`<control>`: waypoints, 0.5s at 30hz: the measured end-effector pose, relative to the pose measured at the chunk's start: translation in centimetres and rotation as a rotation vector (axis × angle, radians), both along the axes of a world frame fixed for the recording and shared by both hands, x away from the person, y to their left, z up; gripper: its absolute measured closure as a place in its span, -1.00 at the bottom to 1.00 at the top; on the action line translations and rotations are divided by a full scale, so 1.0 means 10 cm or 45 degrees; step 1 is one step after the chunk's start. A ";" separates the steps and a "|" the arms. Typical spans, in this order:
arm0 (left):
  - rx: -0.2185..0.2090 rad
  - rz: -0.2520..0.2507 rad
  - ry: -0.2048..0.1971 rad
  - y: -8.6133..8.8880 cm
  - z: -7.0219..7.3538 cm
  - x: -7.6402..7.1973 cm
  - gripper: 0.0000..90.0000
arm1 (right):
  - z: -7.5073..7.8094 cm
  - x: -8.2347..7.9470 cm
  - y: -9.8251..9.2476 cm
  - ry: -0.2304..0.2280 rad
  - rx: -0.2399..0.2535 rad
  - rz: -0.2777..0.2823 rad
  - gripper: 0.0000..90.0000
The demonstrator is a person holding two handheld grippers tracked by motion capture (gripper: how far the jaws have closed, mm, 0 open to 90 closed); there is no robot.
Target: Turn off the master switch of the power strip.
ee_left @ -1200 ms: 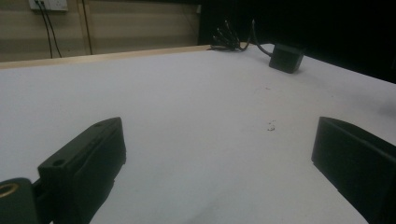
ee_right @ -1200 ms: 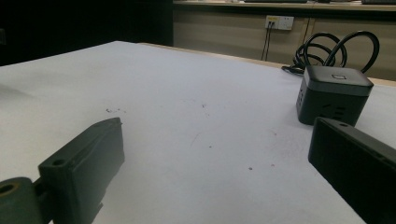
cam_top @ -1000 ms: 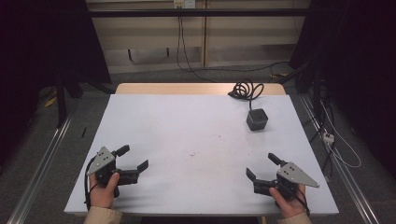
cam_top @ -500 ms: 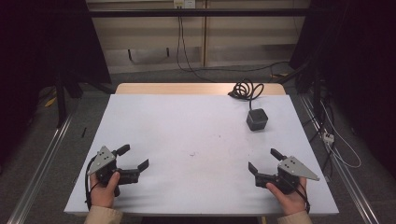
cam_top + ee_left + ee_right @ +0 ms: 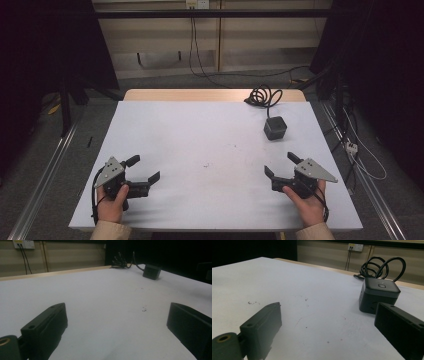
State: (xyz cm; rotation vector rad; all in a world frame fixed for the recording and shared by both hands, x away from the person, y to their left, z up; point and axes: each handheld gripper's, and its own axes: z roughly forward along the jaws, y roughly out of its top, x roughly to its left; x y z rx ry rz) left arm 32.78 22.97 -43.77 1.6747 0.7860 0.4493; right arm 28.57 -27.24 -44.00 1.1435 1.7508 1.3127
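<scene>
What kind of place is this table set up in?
Probably a lab or workshop set up for recording, not a home. A bare white table stands between dark curtains, cables run over the floor to a wall socket, and a black power cube with a coiled cord sits on top.

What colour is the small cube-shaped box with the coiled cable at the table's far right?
The cube-shaped box is dark grey, nearly black; the right gripper view shows it best.

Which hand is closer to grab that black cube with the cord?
Probably the right. The right gripper sits open, nearer the black cube, which looms just beyond its jaws. The left gripper is across the table.
</scene>
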 end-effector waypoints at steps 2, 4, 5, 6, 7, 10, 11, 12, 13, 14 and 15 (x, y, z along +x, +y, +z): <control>0.005 -0.007 0.001 0.00 0.00 0.00 -0.93 | 0.01 0.02 -0.02 0.001 0.001 -0.003 -0.85; 0.008 -0.008 0.000 0.00 0.00 0.00 -0.93 | 0.02 0.04 -0.04 0.004 -0.003 -0.006 -0.85; 0.007 -0.007 -0.001 0.00 0.00 0.00 -0.93 | 0.02 0.04 -0.04 0.004 -0.003 -0.006 -0.85; 0.006 -0.008 -0.002 0.00 0.00 0.00 -0.93 | 0.02 0.05 -0.04 0.004 0.000 -0.010 -0.84; 0.005 -0.007 -0.002 0.00 0.00 0.00 -0.93 | 0.02 0.06 -0.04 0.005 0.000 -0.006 -0.84; 0.004 -0.006 -0.003 -0.01 0.00 0.00 -0.93 | 0.03 0.10 -0.04 0.009 -0.004 -0.007 -0.84; 0.004 -0.007 -0.002 -0.01 0.00 0.00 -0.93 | 0.02 0.11 -0.04 0.014 -0.003 -0.004 -0.84; 0.007 -0.007 -0.004 -0.01 0.00 0.00 -0.93 | 0.02 0.13 -0.04 0.015 -0.001 -0.008 -0.84; 0.009 -0.008 -0.004 0.00 0.00 0.00 -0.93 | 0.02 0.14 -0.04 0.018 -0.004 -0.007 -0.84; 0.008 -0.009 -0.003 0.00 0.00 0.00 -0.93 | 0.03 0.15 -0.04 0.018 0.002 -0.010 -0.84; 0.009 -0.010 -0.002 0.00 0.00 0.00 -0.93 | 0.03 0.16 -0.04 0.017 0.006 -0.012 -0.84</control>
